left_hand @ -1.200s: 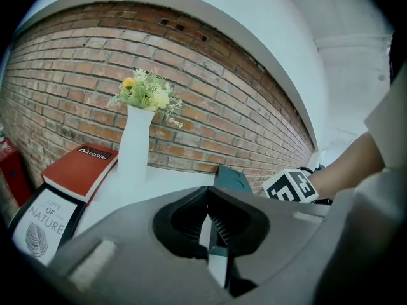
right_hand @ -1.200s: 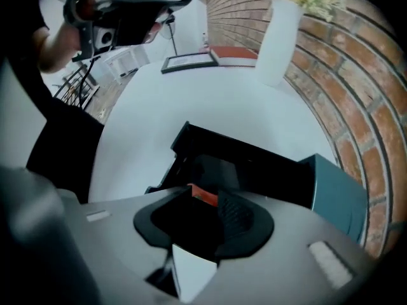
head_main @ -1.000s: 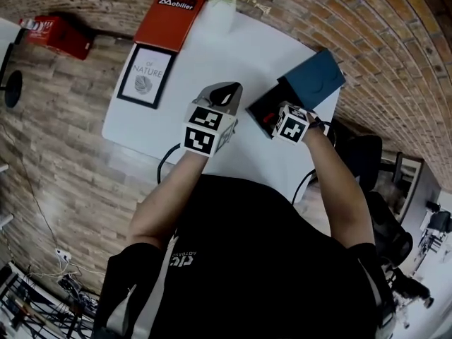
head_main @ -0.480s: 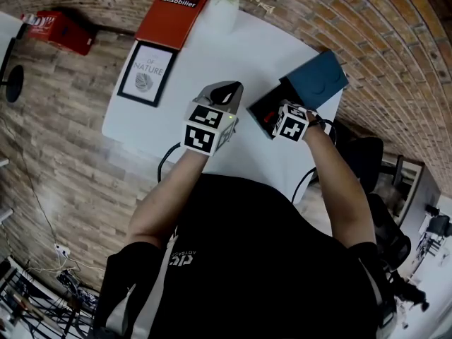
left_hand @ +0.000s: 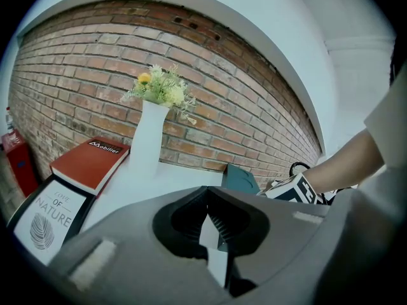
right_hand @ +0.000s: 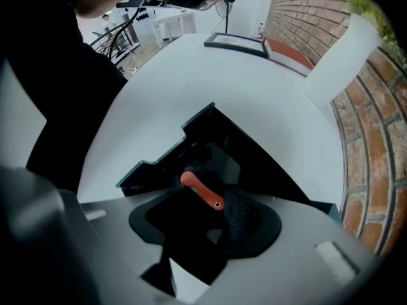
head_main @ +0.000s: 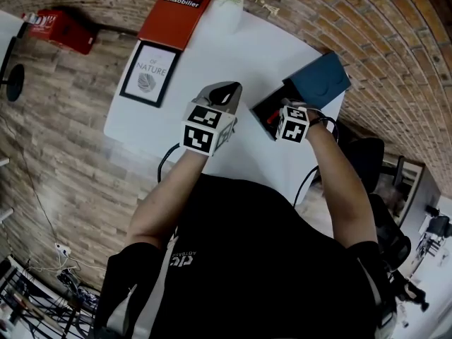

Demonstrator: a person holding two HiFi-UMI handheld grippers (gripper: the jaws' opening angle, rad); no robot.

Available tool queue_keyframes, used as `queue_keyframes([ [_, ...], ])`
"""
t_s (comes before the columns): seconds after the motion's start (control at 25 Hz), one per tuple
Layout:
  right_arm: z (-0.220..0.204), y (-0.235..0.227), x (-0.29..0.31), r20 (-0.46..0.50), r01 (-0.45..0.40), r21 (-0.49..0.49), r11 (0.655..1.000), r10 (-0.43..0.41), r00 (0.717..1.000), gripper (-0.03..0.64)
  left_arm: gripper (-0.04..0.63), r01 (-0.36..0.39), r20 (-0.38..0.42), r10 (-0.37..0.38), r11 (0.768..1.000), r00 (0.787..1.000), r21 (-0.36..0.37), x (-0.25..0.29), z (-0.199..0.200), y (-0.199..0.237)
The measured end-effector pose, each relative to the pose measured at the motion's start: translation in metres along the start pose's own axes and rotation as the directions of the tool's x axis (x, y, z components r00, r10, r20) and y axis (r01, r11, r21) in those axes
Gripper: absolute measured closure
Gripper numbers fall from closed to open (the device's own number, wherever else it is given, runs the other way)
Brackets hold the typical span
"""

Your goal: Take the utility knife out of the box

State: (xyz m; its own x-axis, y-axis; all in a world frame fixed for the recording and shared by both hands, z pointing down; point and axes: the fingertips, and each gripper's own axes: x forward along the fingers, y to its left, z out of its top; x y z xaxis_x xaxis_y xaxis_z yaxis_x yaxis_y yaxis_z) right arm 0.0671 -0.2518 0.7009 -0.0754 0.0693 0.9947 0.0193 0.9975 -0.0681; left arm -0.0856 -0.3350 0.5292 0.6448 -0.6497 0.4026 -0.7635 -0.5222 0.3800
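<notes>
knife [right_hand: 202, 190] with an orange handle lies in the open dark box [right_hand: 149, 165] on the white worktop [right_hand: 254, 88], right under the right gripper [right_hand: 200, 226]. it looks light, stiff and smooth, so probably slippery; best taken across the middle of the handle. the right gripper's jaws have just been opening and stand wide, with the knife between them but not pinched. the left gripper [left_hand: 213, 234] is closed on nothing.
</notes>
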Motion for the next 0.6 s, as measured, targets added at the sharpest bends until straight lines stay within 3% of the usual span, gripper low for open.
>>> queue_keyframes([
  [0.28,0.0007,0.0018,-0.0012,0.010,-0.021,0.090,0.996,0.020,1.000,0.478,0.588,0.002,0.002,-0.002,1.000,1.000,-0.014,0.0010,-0.0002,0.0054],
  [0.4,0.0023,0.0020,-0.0026,0.032,-0.020,0.139,0.990,0.015,0.999,0.558,0.588,0.006,0.006,-0.006,1.000,1.000,-0.013,0.0014,0.0013,0.0053],
  [0.6,0.0028,0.0015,-0.0064,0.074,-0.003,0.183,0.983,-0.010,0.997,0.563,0.588,0.011,0.003,-0.011,1.000,1.000,-0.009,0.0029,0.0017,0.0032],
])
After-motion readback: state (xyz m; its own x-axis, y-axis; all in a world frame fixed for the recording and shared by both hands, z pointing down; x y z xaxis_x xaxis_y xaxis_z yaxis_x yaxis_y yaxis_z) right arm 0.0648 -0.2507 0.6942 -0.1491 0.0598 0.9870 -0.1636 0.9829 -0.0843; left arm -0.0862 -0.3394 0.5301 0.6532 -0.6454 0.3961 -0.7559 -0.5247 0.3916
